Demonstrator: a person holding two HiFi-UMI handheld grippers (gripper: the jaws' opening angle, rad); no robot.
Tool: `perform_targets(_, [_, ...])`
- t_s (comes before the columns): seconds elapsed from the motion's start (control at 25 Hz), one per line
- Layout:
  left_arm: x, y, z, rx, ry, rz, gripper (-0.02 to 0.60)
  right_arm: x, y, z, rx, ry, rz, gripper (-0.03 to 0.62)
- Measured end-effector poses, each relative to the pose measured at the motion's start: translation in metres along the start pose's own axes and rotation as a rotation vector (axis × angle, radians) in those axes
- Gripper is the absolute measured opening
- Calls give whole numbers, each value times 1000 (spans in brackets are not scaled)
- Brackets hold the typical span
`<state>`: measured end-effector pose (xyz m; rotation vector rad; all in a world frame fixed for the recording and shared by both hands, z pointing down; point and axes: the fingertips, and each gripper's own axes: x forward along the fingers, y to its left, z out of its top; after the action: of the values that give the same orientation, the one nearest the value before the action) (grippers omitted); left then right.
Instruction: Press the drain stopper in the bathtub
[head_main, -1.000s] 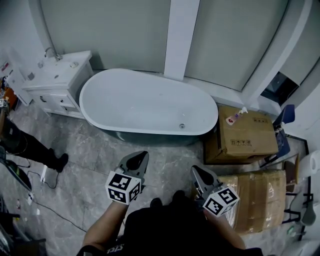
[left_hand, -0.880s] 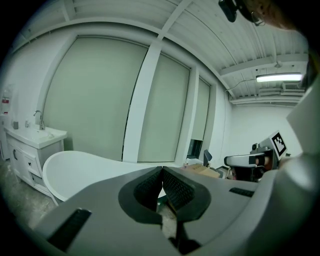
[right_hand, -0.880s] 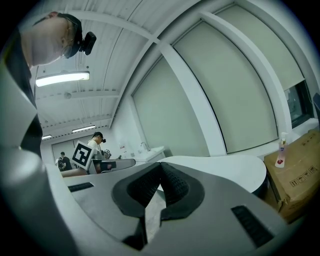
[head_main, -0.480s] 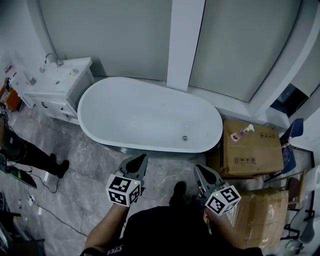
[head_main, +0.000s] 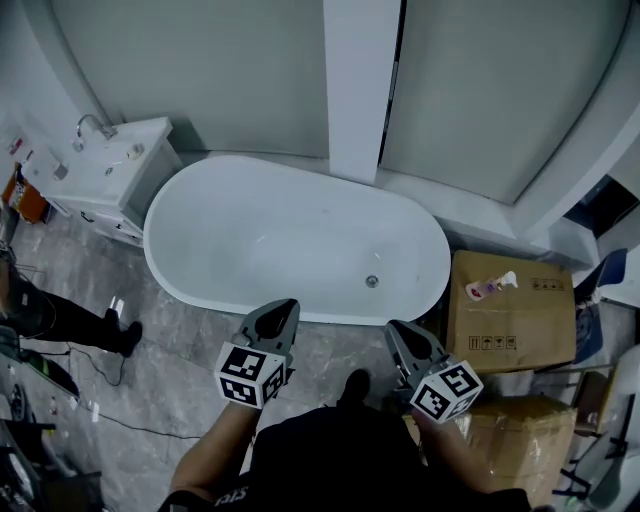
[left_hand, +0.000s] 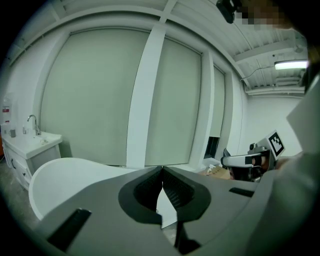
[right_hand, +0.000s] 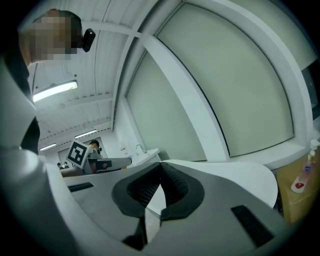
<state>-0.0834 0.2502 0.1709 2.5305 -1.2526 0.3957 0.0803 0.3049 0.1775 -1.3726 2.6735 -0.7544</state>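
– Left gripper (head_main: 283, 305) condition?

– Jaws together, tips meeting, nothing between them; its own view (left_hand: 162, 170) confirms this. It sits lower centre of the frame, over the grey floor (head_main: 170, 370), just short of the near rim of the bathtub (head_main: 250, 220).

– And the right gripper (head_main: 393, 327)?

– Same finding: jaws closed on nothing, as seen in its own view (right_hand: 161, 166). It is lower right of centre, beside the tub's near rim.

– Location of the drain stopper (head_main: 372, 282)?

– In the tub floor, toward its right end, centre of the frame. Neither gripper touches it; both are outside the tub.

– Surroundings?

– White vanity (head_main: 110, 165) at upper left, next to the tub. Cardboard box (head_main: 510, 325) at right, with a spray bottle (head_main: 495, 286) lying on top.
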Motion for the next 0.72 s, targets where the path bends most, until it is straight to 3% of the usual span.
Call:
perform_targets(0.4, [80,2,31,19,1,3,14,18,-88,32,5,54,-52,14])
perform_targets(0.72, [132,61,35,-15,-6,-15,14,90,-111,49,-22,84,-70,14])
